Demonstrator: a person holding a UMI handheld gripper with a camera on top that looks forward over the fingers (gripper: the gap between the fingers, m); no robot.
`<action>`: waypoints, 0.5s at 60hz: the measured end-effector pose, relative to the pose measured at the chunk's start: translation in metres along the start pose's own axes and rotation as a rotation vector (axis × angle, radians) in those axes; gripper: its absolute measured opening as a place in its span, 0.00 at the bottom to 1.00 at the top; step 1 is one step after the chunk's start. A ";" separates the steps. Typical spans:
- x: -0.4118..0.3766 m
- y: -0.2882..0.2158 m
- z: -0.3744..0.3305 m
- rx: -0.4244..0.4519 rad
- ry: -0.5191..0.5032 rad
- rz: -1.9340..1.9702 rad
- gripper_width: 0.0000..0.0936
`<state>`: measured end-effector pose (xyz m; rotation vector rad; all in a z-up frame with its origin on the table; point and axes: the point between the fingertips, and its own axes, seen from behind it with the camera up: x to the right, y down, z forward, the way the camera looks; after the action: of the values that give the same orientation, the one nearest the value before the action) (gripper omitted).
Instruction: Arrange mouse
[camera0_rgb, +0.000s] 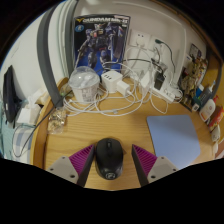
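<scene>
1. Wooden desk (60, 140) in the gripper view, warm brown with a smooth top and a rounded front edge, backed by a pale wall.
2. Propped against that wall, a boxy poster or carton (100, 42) with a dark blue armoured robot figure; a line of capital letters across its top, too small to read.
3. Just beside it on the wall, a white socket plate (143, 41), with white cables (140, 85) looping down in loose tangles over the desk's far half.
4. Near the middle of the clutter, a white rounded dome-shaped gadget (84, 82), glossy, sitting among the cables next to a white power strip (117, 82).
5. Off to the right, a pale blue rectangular mouse mat (175, 138), flat and matte, lying on the wood with its near corner close to the right finger.
6. Beyond the mat, a crowd of small colourful items (198, 88) along the desk's right end; not possible to tell apart.
7. Now the mouse (108, 159): black, smooth, oval, with a scroll wheel visible down its centre line, resting on the bare wood, left of the mat and not touching it.
8. Gripper (108, 165) spread wide, pink triangular pads (79, 162) angled inward on grey fingers.
9. Mouse sitting squarely between the two fingers, a clear strip of wood showing at either side, nothing clamped.
</scene>
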<state>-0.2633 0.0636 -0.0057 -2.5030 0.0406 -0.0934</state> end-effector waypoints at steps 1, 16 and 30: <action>0.000 0.000 0.001 -0.002 -0.004 0.007 0.78; -0.017 0.006 0.000 -0.020 -0.084 0.049 0.53; -0.021 0.010 -0.004 0.004 -0.137 0.002 0.43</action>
<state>-0.2850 0.0543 -0.0096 -2.4992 -0.0143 0.0789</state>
